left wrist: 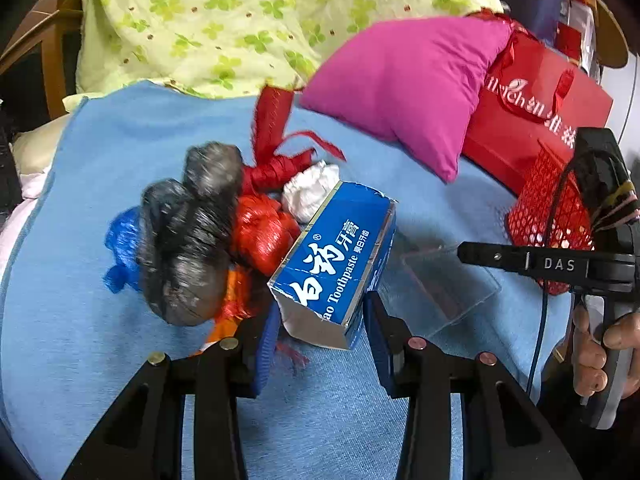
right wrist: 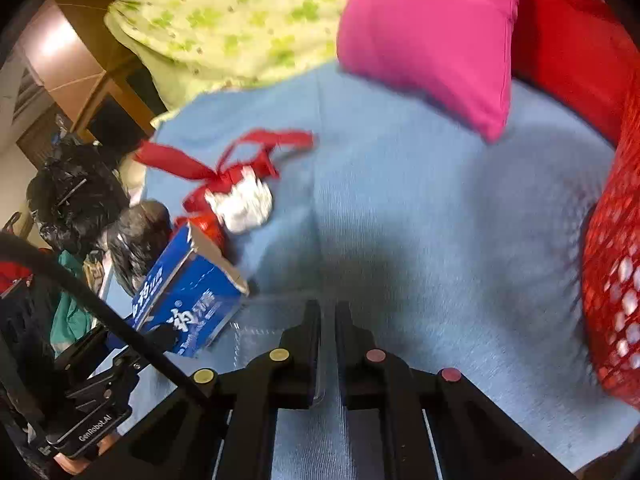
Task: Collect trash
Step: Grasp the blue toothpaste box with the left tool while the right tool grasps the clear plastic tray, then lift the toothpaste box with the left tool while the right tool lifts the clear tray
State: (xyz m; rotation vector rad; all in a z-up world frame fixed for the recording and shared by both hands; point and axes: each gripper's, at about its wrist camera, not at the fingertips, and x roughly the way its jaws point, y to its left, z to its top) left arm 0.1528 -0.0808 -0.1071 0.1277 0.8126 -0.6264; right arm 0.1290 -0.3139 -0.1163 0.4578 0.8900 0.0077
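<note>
While tilted, toothpaste box [left wrist: 336,260] sits between left hand-held gripper [left wrist: 320,320].

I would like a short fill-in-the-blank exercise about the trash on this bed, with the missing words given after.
1. The left tongs close on a blue ____ box.
2. The right tongs pinch a ____ plastic tray.
3. The cushion is ____.
4. The crumpled tissue is ____.

Missing words: toothpaste; clear; pink; white

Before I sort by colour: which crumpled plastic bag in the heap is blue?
The small crumpled blue plastic bag, at the heap's far left beside the black bag.
</note>
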